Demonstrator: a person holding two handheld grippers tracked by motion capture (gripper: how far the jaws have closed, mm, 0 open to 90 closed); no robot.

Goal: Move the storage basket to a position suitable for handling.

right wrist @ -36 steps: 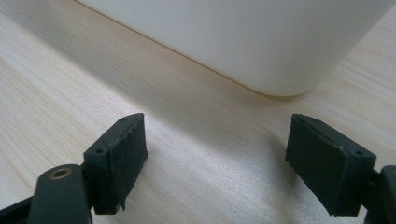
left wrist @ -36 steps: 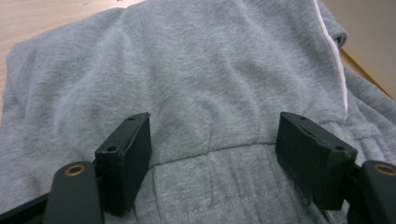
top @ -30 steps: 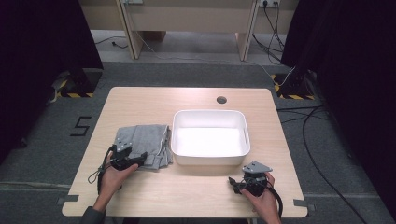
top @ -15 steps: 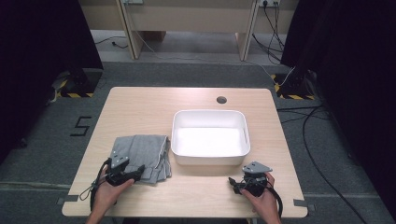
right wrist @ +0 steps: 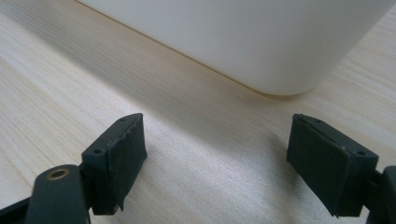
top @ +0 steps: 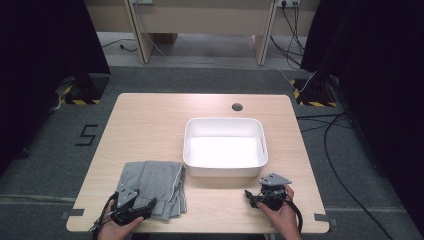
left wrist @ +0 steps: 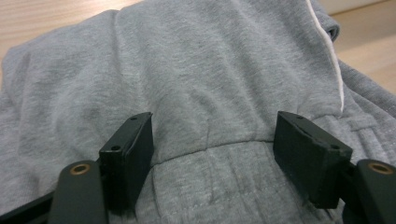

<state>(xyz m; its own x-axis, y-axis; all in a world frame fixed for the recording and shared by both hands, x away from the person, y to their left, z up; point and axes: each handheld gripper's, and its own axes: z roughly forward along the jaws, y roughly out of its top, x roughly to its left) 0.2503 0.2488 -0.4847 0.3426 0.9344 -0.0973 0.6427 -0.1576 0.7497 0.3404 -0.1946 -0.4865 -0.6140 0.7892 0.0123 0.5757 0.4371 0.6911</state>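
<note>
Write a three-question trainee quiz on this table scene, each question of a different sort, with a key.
1. True or false: the grey garment lies inside the white bin.
2. Multiple choice: what lies between the jaws of the right gripper? A) a fold of cloth B) bare table top C) the bin's rim
3. Fill in: the left gripper has its open jaws over the ____.

Key
1. False: it lies on the table, to the left of the bin in the high view.
2. B: the jaws stand open over bare wood, with the bin's wall ahead of them.
3. Garment: grey cloth lies under and between the jaws, and the pads do not pinch it.
</note>
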